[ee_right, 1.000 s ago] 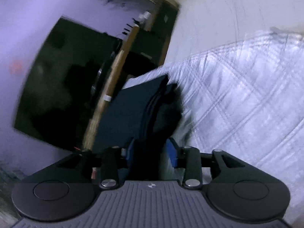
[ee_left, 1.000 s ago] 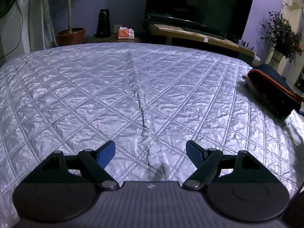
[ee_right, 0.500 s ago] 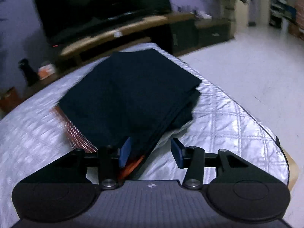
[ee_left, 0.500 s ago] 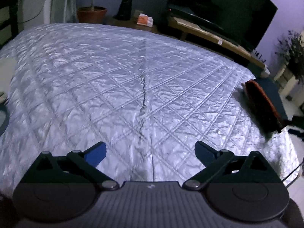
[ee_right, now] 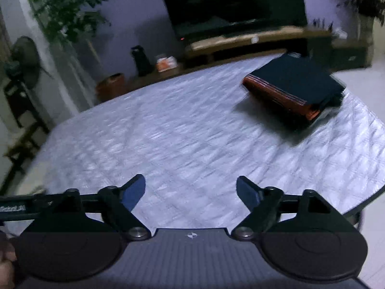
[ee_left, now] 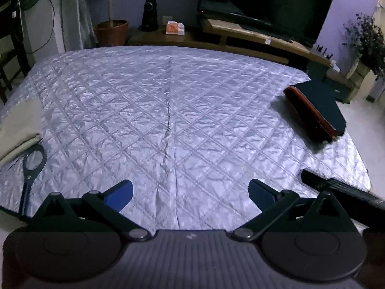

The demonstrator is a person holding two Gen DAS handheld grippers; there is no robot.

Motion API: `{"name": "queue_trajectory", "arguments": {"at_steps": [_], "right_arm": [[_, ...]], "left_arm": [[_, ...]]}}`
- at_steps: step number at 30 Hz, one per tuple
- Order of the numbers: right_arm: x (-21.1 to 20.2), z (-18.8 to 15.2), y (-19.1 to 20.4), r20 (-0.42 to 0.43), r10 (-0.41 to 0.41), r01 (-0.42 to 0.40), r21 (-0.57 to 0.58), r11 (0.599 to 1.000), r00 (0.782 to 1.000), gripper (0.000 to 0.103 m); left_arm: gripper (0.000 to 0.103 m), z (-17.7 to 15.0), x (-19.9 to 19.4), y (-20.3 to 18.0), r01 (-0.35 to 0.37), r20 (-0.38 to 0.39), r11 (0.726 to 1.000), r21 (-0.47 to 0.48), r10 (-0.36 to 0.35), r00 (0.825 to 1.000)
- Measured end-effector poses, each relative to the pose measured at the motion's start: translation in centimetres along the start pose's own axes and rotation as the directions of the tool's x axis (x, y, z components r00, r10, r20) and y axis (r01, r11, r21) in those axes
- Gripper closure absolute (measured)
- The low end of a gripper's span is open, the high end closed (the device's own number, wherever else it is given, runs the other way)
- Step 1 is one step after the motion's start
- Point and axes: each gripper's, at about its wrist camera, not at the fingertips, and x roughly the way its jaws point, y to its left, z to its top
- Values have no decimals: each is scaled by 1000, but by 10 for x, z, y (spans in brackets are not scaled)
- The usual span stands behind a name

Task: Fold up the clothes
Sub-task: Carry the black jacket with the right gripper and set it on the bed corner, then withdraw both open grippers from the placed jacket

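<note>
A silver quilted bedspread (ee_left: 168,110) carries a folded stack of dark navy and orange clothes (ee_right: 296,91) near its far right edge, while left tool (ee_left: 190,192) and right tool (ee_right: 191,191) hover spread wide, empty.

Both my wrist views look forward over my spread jaws, from the near bed (ee_left: 120,110) edge toward the television (ee_left: 264,2); both share the quilt and folded clothes stack (ee_right: 296,89), far right.
</note>
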Motion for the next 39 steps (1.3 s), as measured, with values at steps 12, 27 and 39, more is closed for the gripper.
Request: {"name": "queue_trajectory", "arguments": {"at_steps": [12,27,39], "right_arm": [[0,-17,23,-23,-52,49,-125,991,998,8],[31,-16,40,-110,-46,29,-156,987,993,6],[104,20,68,52,-147,156,-300,941,988,0]], "left_arm": [[1,-17,5,2,-91,-46,995,27,92,995],[1,-27,10,24,-92,-60,996,-1,91,994],[1,0,88,50,-121,-26,993,5,121,992]]}}
